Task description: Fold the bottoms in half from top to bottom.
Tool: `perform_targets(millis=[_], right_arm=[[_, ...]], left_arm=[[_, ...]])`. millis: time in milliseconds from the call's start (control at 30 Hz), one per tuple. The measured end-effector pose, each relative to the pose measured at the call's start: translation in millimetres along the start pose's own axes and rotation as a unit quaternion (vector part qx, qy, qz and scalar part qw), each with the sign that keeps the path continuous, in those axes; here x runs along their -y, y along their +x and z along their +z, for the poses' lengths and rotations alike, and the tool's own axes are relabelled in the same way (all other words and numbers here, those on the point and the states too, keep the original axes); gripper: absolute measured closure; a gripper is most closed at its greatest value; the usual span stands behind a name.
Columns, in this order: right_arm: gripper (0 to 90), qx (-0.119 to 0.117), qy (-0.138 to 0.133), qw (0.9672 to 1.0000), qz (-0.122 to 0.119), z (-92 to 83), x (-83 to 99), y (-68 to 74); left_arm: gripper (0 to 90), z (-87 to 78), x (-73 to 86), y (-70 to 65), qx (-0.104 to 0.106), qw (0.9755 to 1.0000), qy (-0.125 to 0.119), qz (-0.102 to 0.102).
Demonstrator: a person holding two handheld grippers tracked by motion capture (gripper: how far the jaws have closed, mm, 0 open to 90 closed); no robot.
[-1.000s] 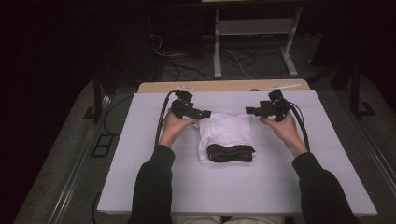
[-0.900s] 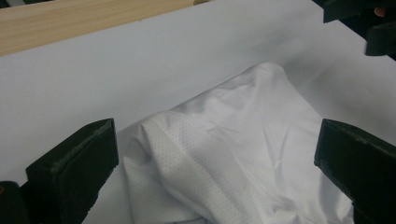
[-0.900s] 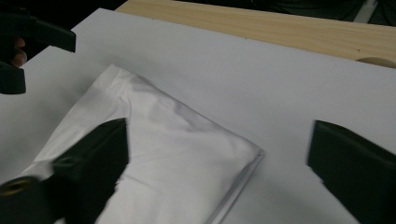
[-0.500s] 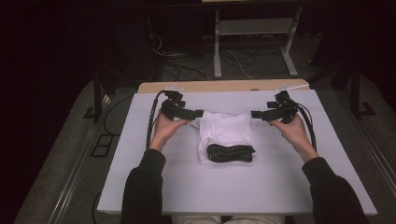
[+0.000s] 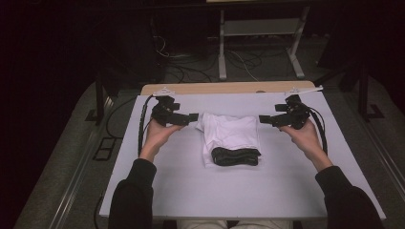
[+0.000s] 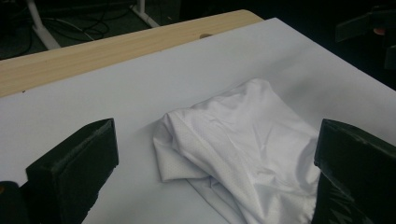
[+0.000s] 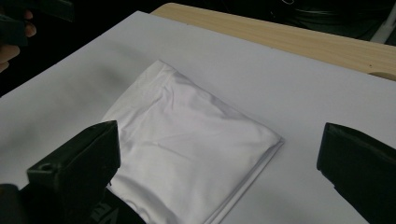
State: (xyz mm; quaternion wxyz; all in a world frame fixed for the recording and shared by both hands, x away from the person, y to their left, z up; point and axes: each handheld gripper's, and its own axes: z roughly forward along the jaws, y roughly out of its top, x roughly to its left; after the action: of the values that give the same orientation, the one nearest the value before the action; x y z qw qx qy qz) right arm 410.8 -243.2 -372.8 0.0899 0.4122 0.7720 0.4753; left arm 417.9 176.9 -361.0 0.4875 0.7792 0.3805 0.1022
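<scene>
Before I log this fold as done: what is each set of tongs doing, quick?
Left tongs: open, holding nothing, beside the folded white garment.
Right tongs: open, holding nothing, clear of the garment.

The high view looks forward and down on the whole bench (image 5: 191, 191) from the person's side. Each gripper view sits low and close, facing inward from opposite sides. All three share the folded white garment (image 5: 231, 131) (image 6: 243, 140) (image 7: 187, 140).
</scene>
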Motion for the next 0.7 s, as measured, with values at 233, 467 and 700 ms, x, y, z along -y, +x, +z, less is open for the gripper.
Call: perform_targets(millis=[233,467,700], right_arm=[[0.0,-0.001,0.002,1.0000,-0.002,-6.5,8.2,3.3],[0.0,-0.005,-0.002,1.0000,-0.004,-15.2,14.7,5.4],[0.0,-0.010,-0.006,0.9999,-0.001,-19.4,25.8,6.9]], left_arm=[[0.0,-13.3,7.9,-4.9,-0.001,0.9999,-0.006,0.010],[0.0,-23.8,16.7,-3.9,-0.001,0.9999,-0.012,0.005],[0.0,-33.0,26.2,-6.5,-0.005,0.9998,-0.014,0.009]])
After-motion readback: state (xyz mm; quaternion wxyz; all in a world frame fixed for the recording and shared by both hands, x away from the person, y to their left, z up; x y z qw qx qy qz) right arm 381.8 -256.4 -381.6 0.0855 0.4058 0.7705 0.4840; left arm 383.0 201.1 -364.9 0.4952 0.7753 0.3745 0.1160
